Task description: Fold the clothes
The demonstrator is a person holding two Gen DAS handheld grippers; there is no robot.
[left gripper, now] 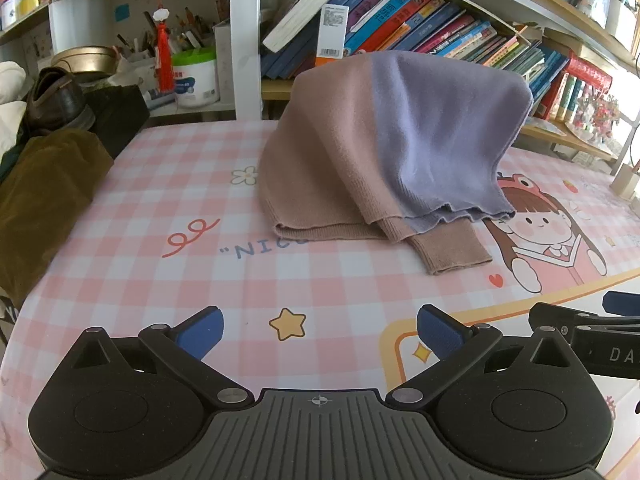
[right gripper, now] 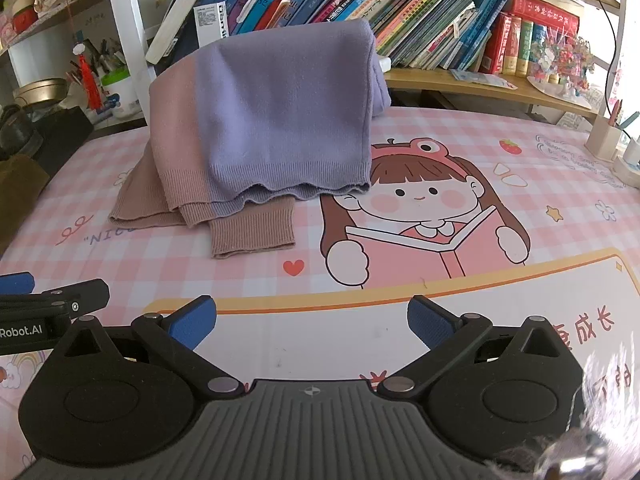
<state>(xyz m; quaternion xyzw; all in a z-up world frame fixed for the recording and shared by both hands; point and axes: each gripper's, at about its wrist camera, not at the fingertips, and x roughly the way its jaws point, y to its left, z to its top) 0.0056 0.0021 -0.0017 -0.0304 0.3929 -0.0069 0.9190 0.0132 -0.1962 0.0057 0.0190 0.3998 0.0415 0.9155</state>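
A two-tone knit sweater point(left gripper: 384, 140), dusty pink on the left and lilac on the right, lies folded in a heap on the pink checked table mat point(left gripper: 200, 200). One pink ribbed cuff point(left gripper: 452, 248) sticks out toward me. It shows in the right wrist view too point(right gripper: 276, 120), with the cuff point(right gripper: 252, 232) in front. My left gripper point(left gripper: 320, 334) is open and empty, near the table's front, short of the sweater. My right gripper point(right gripper: 312, 324) is open and empty, also short of it. Each gripper shows at the edge of the other's view point(left gripper: 592, 332) point(right gripper: 48, 312).
A bookshelf full of books point(right gripper: 400, 12) stands behind the table. A brown garment point(left gripper: 44, 200) and a dark shoe point(left gripper: 56, 100) lie at the left edge. A pen holder point(right gripper: 606, 136) stands at the right. The mat carries a cartoon girl print point(right gripper: 420, 216).
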